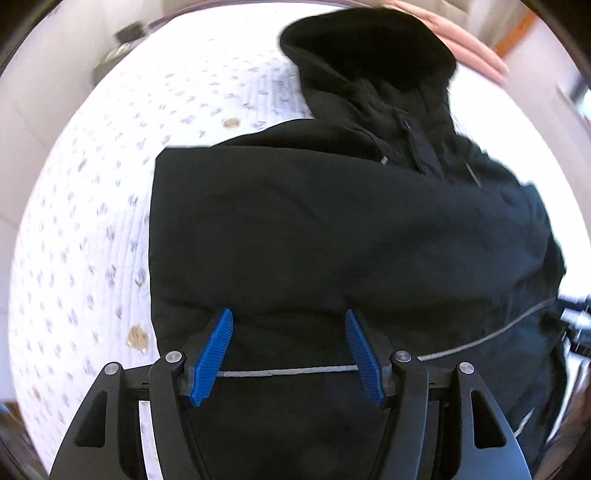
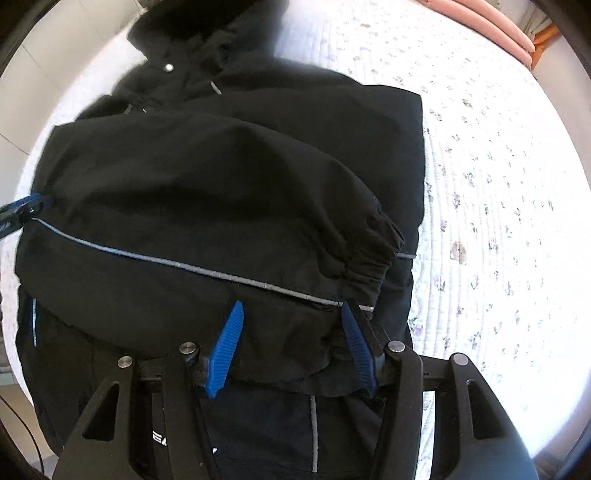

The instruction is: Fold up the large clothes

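Right wrist view showed the jacket [image 2: 221, 177] on the bed [image 2: 498, 184], soft, bulky, probably slippery; both grippers [image 2: 291, 343] [image 1: 288, 350] spread above its hem, best pinched there.

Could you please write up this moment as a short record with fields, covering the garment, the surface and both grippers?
garment: black hooded jacket, sleeves folded in over the body, hood at the far end
trim: grey reflective stripe across the lower part
cuff: elastic sleeve cuff lies near the right gripper
surface: white quilted bedspread with small floral print
left gripper: jaws open above the jacket, blue pads clear of the cloth
right gripper: jaws open above the jacket's lower edge, nothing pinched
background: pink pillows at the far edge of the bed
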A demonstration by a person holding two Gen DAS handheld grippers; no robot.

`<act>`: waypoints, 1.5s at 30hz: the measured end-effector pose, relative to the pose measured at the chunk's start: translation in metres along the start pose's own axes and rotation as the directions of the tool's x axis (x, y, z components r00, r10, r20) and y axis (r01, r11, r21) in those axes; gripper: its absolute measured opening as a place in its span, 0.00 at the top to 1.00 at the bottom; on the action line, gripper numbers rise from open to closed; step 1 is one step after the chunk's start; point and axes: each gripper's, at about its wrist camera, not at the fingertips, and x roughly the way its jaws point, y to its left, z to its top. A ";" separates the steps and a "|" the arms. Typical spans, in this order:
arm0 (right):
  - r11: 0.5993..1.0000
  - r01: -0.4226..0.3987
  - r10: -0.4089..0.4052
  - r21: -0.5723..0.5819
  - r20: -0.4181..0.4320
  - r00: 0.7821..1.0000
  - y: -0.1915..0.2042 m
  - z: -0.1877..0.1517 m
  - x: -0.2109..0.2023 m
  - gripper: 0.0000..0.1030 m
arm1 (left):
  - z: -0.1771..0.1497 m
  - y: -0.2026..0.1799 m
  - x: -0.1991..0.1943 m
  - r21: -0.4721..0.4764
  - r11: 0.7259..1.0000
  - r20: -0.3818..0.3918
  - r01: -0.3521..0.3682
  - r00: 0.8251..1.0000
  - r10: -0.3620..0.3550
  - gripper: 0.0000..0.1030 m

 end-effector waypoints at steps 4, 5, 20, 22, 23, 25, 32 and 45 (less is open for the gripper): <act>0.999 -0.036 0.035 0.012 0.005 0.999 0.001 0.024 -0.023 0.43 | 0.017 0.004 -0.036 0.009 0.994 0.067 0.104 0.992 -0.105 0.37; 0.999 -0.051 0.051 0.014 0.027 0.998 0.001 0.032 -0.030 0.43 | 0.023 0.006 -0.043 0.009 0.994 0.086 0.107 0.990 -0.108 0.37; 0.933 -0.319 0.244 0.165 0.359 0.901 -0.006 0.268 -0.024 0.42 | 0.253 0.007 0.030 0.038 0.999 0.191 -0.002 0.981 -0.006 0.37; 0.936 -0.305 0.229 0.173 0.357 0.905 -0.003 0.291 -0.013 0.42 | 0.264 0.010 0.047 0.018 1.000 0.166 -0.022 0.986 0.019 0.37; 0.935 -0.305 0.228 0.179 0.355 0.907 -0.003 0.301 -0.007 0.42 | 0.268 0.012 0.052 0.008 1.000 0.158 -0.017 0.987 0.016 0.37; 0.930 -0.312 0.234 0.193 0.343 0.910 -0.004 0.314 0.007 0.42 | 0.275 0.016 0.064 -0.018 1.000 0.152 0.008 0.988 -0.005 0.37; 0.944 -0.287 0.226 0.161 0.315 0.922 -0.007 0.328 0.032 0.80 | 0.285 0.023 0.085 -0.066 0.996 0.164 -0.062 0.984 0.072 0.88; 0.969 -0.232 0.198 0.091 0.278 0.940 -0.031 0.281 0.061 0.95 | 0.235 0.104 0.121 -0.317 0.895 0.119 0.315 0.949 -0.292 0.86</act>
